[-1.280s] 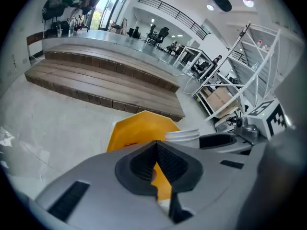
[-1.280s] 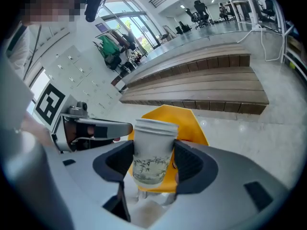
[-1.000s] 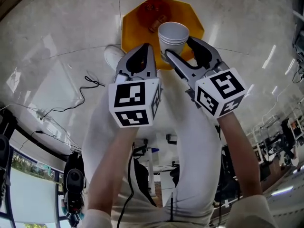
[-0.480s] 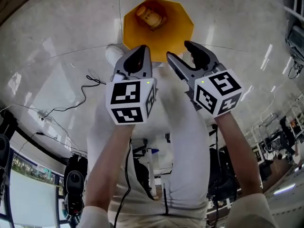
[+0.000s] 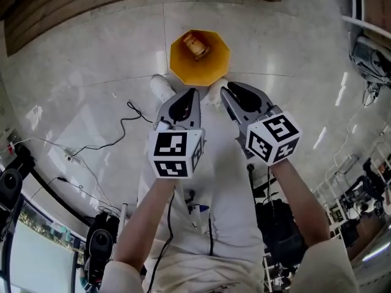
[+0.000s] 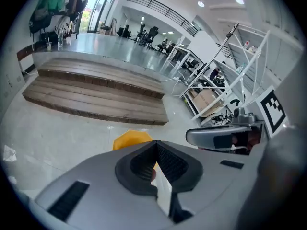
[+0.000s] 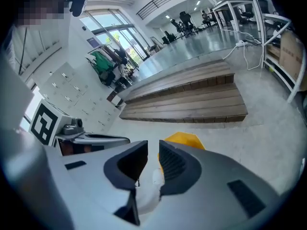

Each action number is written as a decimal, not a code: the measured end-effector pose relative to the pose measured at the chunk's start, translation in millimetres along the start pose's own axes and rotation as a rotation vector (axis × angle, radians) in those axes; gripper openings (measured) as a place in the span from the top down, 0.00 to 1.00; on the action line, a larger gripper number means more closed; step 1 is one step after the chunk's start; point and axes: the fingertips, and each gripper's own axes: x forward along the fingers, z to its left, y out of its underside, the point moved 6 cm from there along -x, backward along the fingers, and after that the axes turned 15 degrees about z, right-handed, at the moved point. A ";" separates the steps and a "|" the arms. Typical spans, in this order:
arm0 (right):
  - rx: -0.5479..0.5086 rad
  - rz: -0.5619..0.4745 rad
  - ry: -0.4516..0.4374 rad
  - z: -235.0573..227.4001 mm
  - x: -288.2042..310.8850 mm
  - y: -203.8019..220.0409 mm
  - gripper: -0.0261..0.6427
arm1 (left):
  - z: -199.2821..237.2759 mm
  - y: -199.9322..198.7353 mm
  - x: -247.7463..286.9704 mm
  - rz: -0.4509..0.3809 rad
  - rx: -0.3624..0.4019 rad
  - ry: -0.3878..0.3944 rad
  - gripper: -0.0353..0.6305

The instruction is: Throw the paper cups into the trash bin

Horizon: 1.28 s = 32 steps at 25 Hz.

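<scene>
Head view puts the yellow trash bin on the far floor, with what looks like a cup inside. Your left gripper is clenched empty. Your right gripper has just been closing, with nothing between its jaws. The drop seems done, so go and look for another cup.

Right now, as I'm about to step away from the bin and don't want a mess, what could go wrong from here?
Two risks. The black cable lies loose beside the left shoe; a sideways step could snag it. The yellow trash bin stands right at that shoe, so a forward step might tip it and spill the cup inside.
</scene>
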 end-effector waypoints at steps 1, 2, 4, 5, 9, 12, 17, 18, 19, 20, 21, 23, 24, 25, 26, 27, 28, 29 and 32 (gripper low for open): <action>-0.006 -0.011 -0.003 7.2 -13.1 -5.0 0.86 | -8.2 -6.1 -13.8 -0.009 0.008 0.003 0.94; -0.018 -0.018 -0.004 14.9 -26.2 -9.1 0.87 | -16.6 -11.7 -27.9 -0.018 0.017 0.006 0.94; -0.043 -0.017 -0.009 32.7 -53.0 -11.4 0.90 | -35.0 -16.9 -58.1 -0.026 0.034 0.014 0.94; -0.051 -0.011 -0.015 42.0 -66.9 -11.0 0.91 | -44.6 -17.4 -73.6 -0.024 0.039 0.018 0.94; -0.072 -0.015 -0.039 72.8 -122.8 -23.3 0.94 | -76.7 -30.2 -131.1 -0.029 0.077 0.024 0.94; -0.088 -0.035 -0.063 99.5 -168.0 -32.3 0.95 | -101.3 -38.1 -179.3 -0.051 0.110 0.026 0.94; -0.152 -0.063 -0.097 141.5 -235.2 -44.4 0.95 | -143.1 -52.8 -251.7 -0.105 0.130 0.049 0.94; -0.167 -0.069 -0.102 150.1 -247.3 -46.5 0.95 | -151.3 -54.9 -264.4 -0.114 0.133 0.051 0.94; -0.183 -0.078 -0.105 158.6 -259.1 -49.0 0.95 | -159.5 -56.9 -276.9 -0.125 0.137 0.052 0.94; -0.196 -0.088 -0.107 167.0 -270.6 -51.8 0.95 | -168.0 -58.5 -289.2 -0.136 0.144 0.052 0.94; -0.205 -0.101 -0.112 175.3 -282.0 -54.9 0.95 | -176.7 -59.7 -301.4 -0.147 0.153 0.054 0.94; -0.212 -0.135 -0.127 192.1 -304.2 -60.8 0.95 | -194.2 -60.1 -325.1 -0.169 0.180 0.062 0.94; -0.216 -0.154 -0.135 200.8 -314.5 -63.5 0.95 | -202.2 -59.1 -336.6 -0.179 0.197 0.068 0.94; -0.222 -0.173 -0.142 209.5 -324.0 -65.7 0.95 | -209.4 -57.6 -347.4 -0.189 0.215 0.074 0.94; -0.230 -0.192 -0.148 218.1 -332.5 -67.4 0.95 | -215.7 -55.5 -357.5 -0.198 0.234 0.080 0.94; -0.238 -0.209 -0.155 226.4 -340.0 -68.2 0.95 | -221.1 -52.9 -366.9 -0.208 0.252 0.085 0.94; -0.247 -0.224 -0.162 234.2 -346.7 -68.4 0.95 | -225.6 -50.3 -375.7 -0.218 0.267 0.090 0.94; -0.254 -0.238 -0.168 241.3 -353.0 -68.3 0.95 | -229.3 -48.3 -383.9 -0.229 0.279 0.094 0.94; -0.290 -0.270 -0.159 259.5 -370.4 -65.4 0.95 | -236.1 -44.2 -406.8 -0.272 0.284 0.104 0.94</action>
